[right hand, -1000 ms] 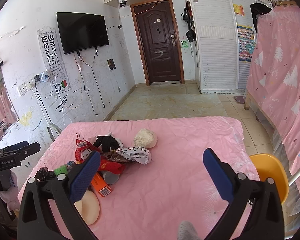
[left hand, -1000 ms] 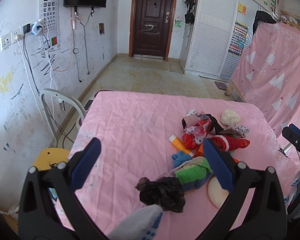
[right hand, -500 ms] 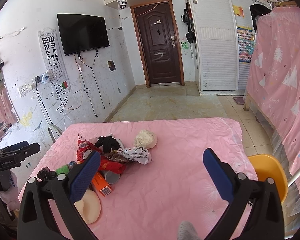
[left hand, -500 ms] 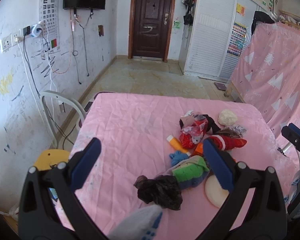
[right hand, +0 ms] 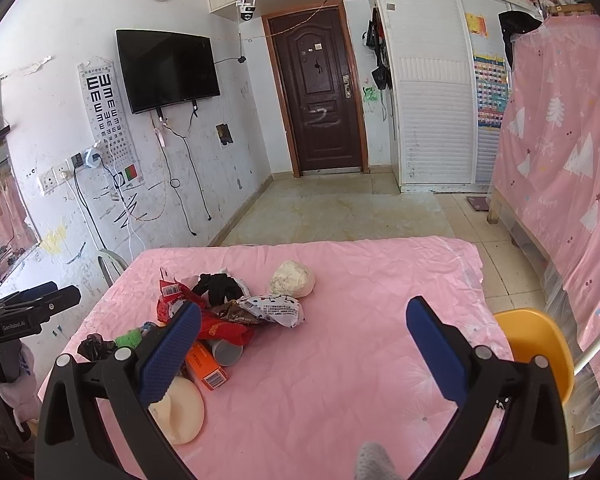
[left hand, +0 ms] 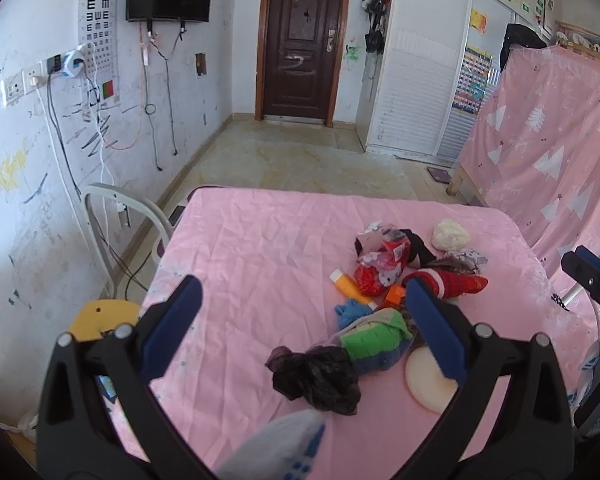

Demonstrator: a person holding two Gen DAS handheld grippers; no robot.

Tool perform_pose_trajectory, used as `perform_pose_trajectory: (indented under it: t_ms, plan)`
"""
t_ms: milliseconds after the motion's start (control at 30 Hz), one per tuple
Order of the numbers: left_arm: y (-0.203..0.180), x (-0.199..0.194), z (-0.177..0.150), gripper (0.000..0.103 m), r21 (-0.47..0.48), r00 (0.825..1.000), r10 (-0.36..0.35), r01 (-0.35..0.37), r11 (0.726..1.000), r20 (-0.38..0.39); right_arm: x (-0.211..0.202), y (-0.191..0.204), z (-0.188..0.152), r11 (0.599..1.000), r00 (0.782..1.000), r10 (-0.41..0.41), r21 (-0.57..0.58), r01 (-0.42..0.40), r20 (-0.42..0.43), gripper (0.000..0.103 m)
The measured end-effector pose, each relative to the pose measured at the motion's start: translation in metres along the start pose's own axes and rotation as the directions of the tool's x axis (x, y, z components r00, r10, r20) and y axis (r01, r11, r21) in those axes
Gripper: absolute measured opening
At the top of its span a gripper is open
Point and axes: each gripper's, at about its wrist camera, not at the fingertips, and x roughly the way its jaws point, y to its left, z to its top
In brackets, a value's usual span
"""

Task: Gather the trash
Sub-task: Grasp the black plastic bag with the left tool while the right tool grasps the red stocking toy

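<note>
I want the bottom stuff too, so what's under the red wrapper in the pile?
Under the red wrapper: an orange box and a grey cup poke out. Anything deeper is covered.

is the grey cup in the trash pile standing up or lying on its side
On its side. In the right wrist view the grey cup lies on the pink cloth with its open mouth facing the camera, beside the orange box.

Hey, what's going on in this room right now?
A person holds a gripping tool in each hand over a pink table. The left tool and right tool are both open and empty. A pile of trash lies untouched: wrappers, a black bag, an orange box.
</note>
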Motion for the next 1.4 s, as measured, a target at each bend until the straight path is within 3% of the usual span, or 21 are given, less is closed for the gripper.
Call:
perform_pose_trajectory:
  t_ms: [300, 567, 800, 1033, 1133, 1200, 1300, 1400]
  plan:
    - [-0.003, -0.002, -0.006, 0.097, 0.01, 1.0, -0.006, 0.006, 1.0, -0.017, 0.013, 0.005, 0.003, 1.0, 0.999, 0.023, -0.01, -0.023, -0.039, 0.093]
    - [0.004, 0.007, -0.034, 0.097, 0.044, 0.995, -0.01, 0.015, 0.999, -0.101, 0.047, 0.005, 0.013, 0.998, 0.989, 0.062, 0.001, -0.062, -0.133, 0.093]
    - [0.009, 0.018, -0.049, 0.097, 0.029, 0.986, -0.074, 0.079, 0.996, -0.152, 0.068, 0.003, 0.016, 0.992, 0.974, 0.124, 0.056, -0.115, -0.189, 0.093]
    - [0.005, 0.046, -0.049, 0.095, 0.008, 0.972, -0.116, 0.12, 0.993, -0.205, 0.075, 0.021, 0.006, 0.99, 0.963, 0.129, -0.021, -0.137, -0.236, 0.093]
    - [0.006, 0.059, -0.05, 0.071, -0.013, 0.961, -0.154, 0.155, 0.988, -0.229, 0.079, 0.034, 0.003, 0.984, 0.957, 0.139, -0.072, -0.162, -0.255, 0.093]
    - [0.006, 0.066, -0.052, 0.037, -0.025, 0.952, -0.176, 0.176, 0.984, -0.249, 0.083, 0.041, 0.002, 0.981, 0.955, 0.132, -0.103, -0.164, -0.266, 0.093]
    - [0.006, 0.064, -0.052, 0.028, -0.019, 0.953, -0.192, 0.193, 0.981, -0.235, 0.087, 0.052, 0.001, 0.973, 0.95, 0.144, -0.137, -0.187, -0.277, 0.092]
    - [0.01, 0.055, -0.049, 0.027, -0.009, 0.965, -0.172, 0.174, 0.985, -0.2, 0.089, 0.063, 0.0, 0.96, 0.941, 0.169, -0.168, -0.225, -0.294, 0.085]
